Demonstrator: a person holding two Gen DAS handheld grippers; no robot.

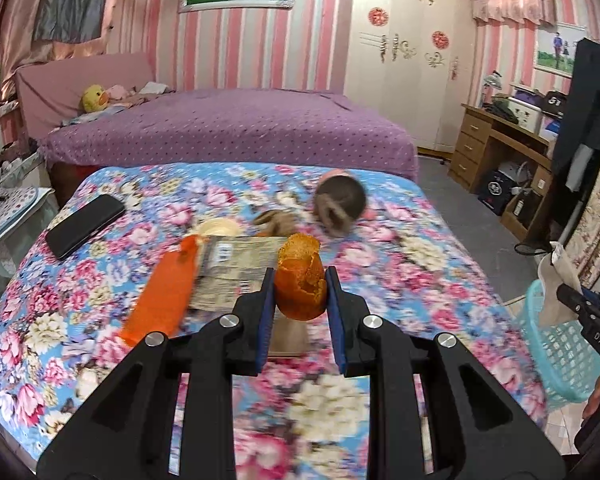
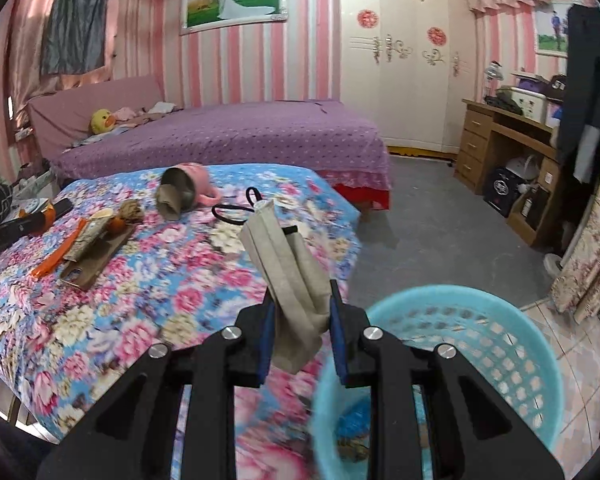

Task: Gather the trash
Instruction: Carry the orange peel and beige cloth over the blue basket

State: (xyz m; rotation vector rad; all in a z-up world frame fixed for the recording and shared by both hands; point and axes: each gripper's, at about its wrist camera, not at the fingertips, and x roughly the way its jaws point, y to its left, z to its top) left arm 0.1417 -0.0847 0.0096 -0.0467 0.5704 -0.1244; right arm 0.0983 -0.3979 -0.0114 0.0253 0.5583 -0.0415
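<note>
My left gripper point(image 1: 300, 280) is shut on a curled orange peel point(image 1: 300, 280), held above the floral tablecloth point(image 1: 100, 300). My right gripper point(image 2: 302, 300) is shut on a folded beige wrapper point(image 2: 288, 272) that sticks up between its pads, just left of a turquoise basket point(image 2: 480, 320) with some scraps in the bottom. In the left wrist view the right gripper point(image 1: 568, 296) shows at the right edge with the wrapper point(image 1: 556, 292) over the basket point(image 1: 556, 352). On the table lie an orange packet point(image 1: 164, 284), a printed wrapper point(image 1: 236, 268) and more peel point(image 2: 116, 224).
A black phone point(image 1: 86, 226) lies at the table's left. A tipped pink cup point(image 2: 188, 188) with paper in it and a black hair band point(image 2: 236, 208) lie further back. A purple bed point(image 2: 228, 136), a wooden desk point(image 2: 500, 140) and grey floor point(image 2: 440, 208) lie beyond.
</note>
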